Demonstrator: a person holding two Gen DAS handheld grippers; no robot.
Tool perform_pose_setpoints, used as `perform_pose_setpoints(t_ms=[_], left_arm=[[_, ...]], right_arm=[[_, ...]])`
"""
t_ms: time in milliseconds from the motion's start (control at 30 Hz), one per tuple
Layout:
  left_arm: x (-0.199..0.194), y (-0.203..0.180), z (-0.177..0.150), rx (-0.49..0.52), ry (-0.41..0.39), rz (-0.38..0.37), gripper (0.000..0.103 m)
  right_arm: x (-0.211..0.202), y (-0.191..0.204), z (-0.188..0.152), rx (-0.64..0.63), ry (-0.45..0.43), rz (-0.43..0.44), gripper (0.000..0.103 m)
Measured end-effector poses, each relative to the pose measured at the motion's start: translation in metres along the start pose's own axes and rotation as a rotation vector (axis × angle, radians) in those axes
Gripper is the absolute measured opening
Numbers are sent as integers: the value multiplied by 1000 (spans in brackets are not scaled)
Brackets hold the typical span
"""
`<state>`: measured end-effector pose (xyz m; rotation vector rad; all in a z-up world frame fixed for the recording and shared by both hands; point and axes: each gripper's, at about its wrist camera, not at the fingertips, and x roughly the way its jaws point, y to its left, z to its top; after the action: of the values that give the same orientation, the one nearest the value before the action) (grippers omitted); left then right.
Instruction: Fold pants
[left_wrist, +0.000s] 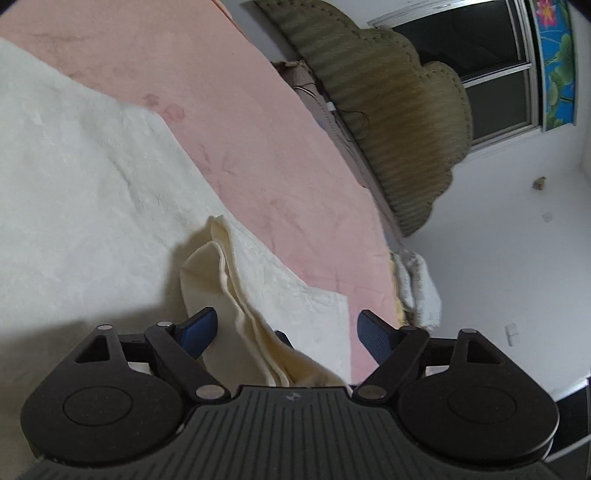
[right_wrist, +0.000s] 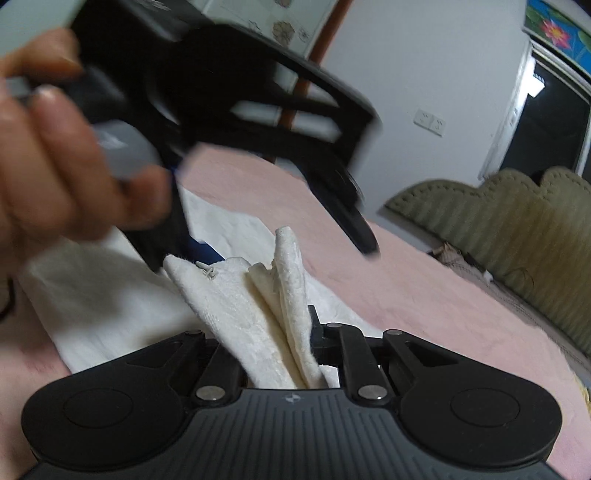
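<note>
The pants are cream-white fleece, spread on a pink bed. In the left wrist view my left gripper is open, its blue-padded fingers wide apart; a bunched fold of pants rises between them, close to the left finger. In the right wrist view my right gripper is shut on a doubled edge of the pants, which stands up from its jaws. The left gripper, held by a hand, hovers open and blurred just above that lifted edge.
An olive padded headboard lines the far side of the bed, with a dark window and white wall behind it. A crumpled white cloth lies at the bed's edge.
</note>
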<state>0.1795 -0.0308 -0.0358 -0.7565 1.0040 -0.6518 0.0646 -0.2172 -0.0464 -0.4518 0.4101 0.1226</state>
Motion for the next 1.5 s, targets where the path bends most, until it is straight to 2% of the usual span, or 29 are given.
perform_pose_setpoints(t_ms=[33,67,100,133,200,267,333,400,467,500,533,567,600,667,733,767,833,867,967,1067,1133,1167,1200,1267,1333,1433,1500], left_arm=[[3,-2,3,38,-20,38,50],[3,-6,4,87,-32,73,39],[3,-10,3,144,-46,122,23],[2,-15,1,197,-70,176,16],[-3,-21,-4,287,-117,239,7],[-6,-28,-14,375,-165,299,7],[-3,-33,-22,451,-186,369,7],[5,-29,-24,462,-169,429,9],[5,-21,-23,440,-148,446,25],[2,-17,-22,431,-149,451,28],[-2,-14,-21,425,-158,464,27],[-5,-13,-20,424,-169,481,27],[-10,-11,-18,421,-180,503,28],[-21,-6,-15,411,-199,537,28],[-33,1,-11,371,-209,551,28],[-37,3,-9,349,-212,551,28],[-44,5,-7,319,-211,544,28],[-47,5,-7,310,-208,537,28],[-54,-1,-10,292,-178,497,28],[-61,-6,-12,270,-151,444,35],[-65,-8,-13,242,-140,413,46],[-64,-8,-14,225,-129,393,47],[-65,-9,-15,211,-116,371,47],[-62,-10,-15,185,-73,320,50],[-60,-11,-18,148,-29,263,51],[-53,-9,-20,97,33,189,57],[-46,-5,-20,60,56,167,58]], right_arm=[[1,3,1,-8,-2,1,12],[3,5,2,-13,-5,3,12],[5,8,3,-12,-9,6,12],[6,9,4,-6,-12,15,12],[9,11,6,1,-19,29,12],[14,17,6,-19,-9,29,11],[21,26,4,-58,55,44,14],[23,33,4,-97,103,52,25],[13,37,3,-140,100,45,29],[7,37,2,-143,106,49,35],[0,35,2,-131,110,61,39],[-9,29,3,-106,111,96,45],[-17,22,4,-65,112,154,47],[-35,6,4,41,91,271,47],[-51,-7,6,140,36,316,47],[-55,-9,8,159,15,307,47],[-56,-2,11,117,-2,252,46],[-49,2,12,75,16,227,46],[-29,14,12,-32,59,235,46],[-25,33,8,-131,73,203,45],[-21,43,4,-175,80,168,45],[-19,44,4,-176,79,165,38],[-18,47,6,-164,83,168,25],[-13,48,7,-143,92,174,13],[-9,41,9,-94,85,181,12],[-10,15,14,73,59,227,10],[-17,0,11,176,35,251,10]])
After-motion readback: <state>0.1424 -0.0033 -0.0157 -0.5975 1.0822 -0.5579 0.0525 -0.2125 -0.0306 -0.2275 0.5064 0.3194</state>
